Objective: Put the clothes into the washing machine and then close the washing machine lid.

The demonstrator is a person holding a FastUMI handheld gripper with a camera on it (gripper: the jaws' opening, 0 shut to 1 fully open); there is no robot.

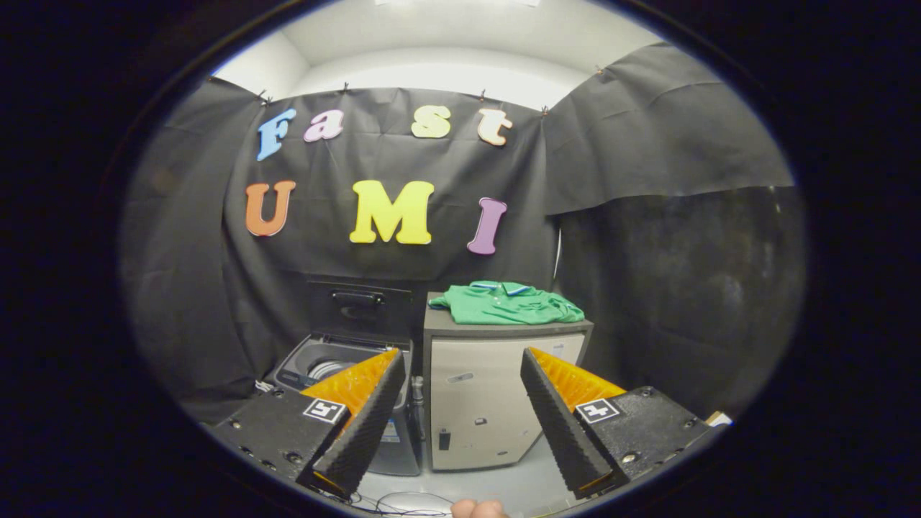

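Booth layout: washer to the left, cabinet to the right, shirt on the cabinet top.

The folded green polo shirt (505, 303) lies on top of the grey box-shaped cabinet (489, 403), which stands just right of the dark top-loading washing machine (338, 367). The machine's lid (358, 306) stands upright behind its open drum, against the back wall. The gripper (460, 414) sits well before both, its fingers spread apart, the cabinet front between them and the washer beyond the left finger.

I count: 1 green shirt (506, 303) | 1 washing machine (338, 360), lid up | 1 cabinet (496, 403) | 1 gripper (460, 388), 2 fingers spread
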